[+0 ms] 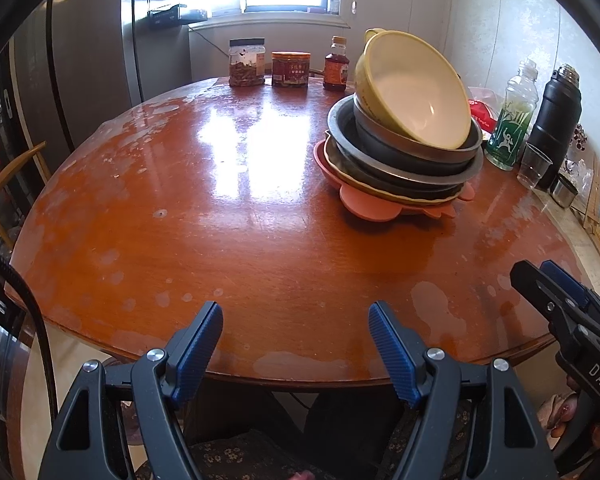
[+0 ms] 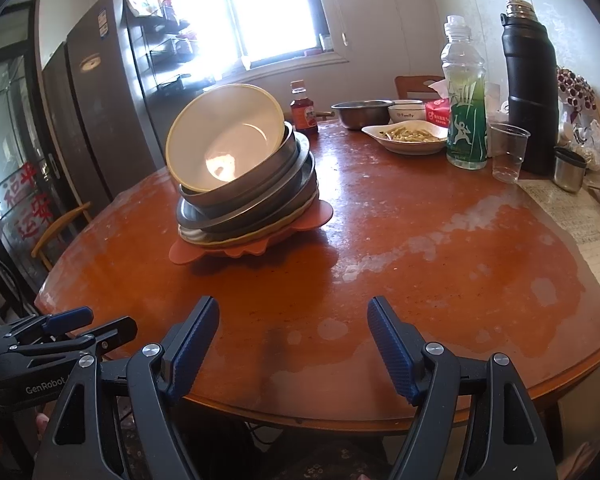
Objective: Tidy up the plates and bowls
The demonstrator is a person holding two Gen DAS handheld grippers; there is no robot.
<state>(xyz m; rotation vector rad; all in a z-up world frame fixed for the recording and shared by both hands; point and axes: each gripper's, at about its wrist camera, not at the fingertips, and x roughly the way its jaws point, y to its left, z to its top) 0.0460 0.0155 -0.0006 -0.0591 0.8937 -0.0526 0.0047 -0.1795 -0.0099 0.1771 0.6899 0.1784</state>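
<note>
Sunlit kitchen, window glare across a worn round wooden surface [image 2: 420,240]. Plates and bowls sit in one stack [image 2: 246,184] toward the far edge: pink scalloped plate [image 2: 188,256] at the bottom, metal dishes above, yellow bowl [image 2: 224,140] on top, tilted because it rides on an uneven rim beneath. Whether the stack is sorted or awaiting sorting cannot be settled. Left tongs [image 1: 296,344] wide, holding nothing, at the near edge; right tongs [image 2: 294,340] likewise wide and empty. Bottles, thermos [image 2: 532,96], cup and a dish of food [image 2: 406,138] crowd the far right edge.
</note>
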